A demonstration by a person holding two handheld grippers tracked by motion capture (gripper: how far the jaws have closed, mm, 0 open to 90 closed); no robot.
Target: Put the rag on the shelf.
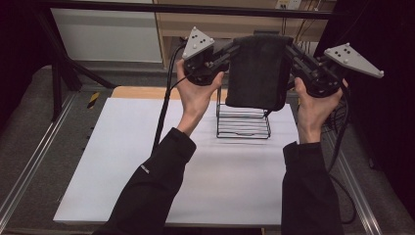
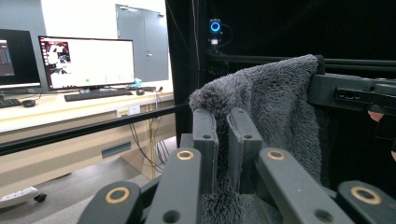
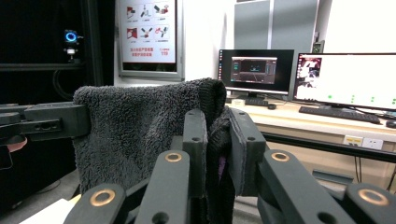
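Observation:
A dark grey fluffy towel [image 1: 257,71] hangs stretched between my two grippers, high above the white table [image 1: 147,161]. My left gripper [image 1: 234,48] is shut on its top left corner, and my right gripper [image 1: 288,48] is shut on the top right corner. In the left gripper view the towel [image 2: 275,112] is pinched between the jaws of my left gripper [image 2: 222,116], with the other gripper [image 2: 350,93] holding its far corner. The right gripper view has the towel [image 3: 135,126] clamped in my right gripper [image 3: 217,119]. A black wire rack [image 1: 243,122] stands on the table below the towel.
A black frame bar [image 1: 195,9] crosses the back of the high view. Metal rails [image 1: 29,171] run along both table sides. Desks with monitors [image 2: 86,63] and a keyboard [image 3: 341,114] stand in the room beyond, and cables trail from both grippers.

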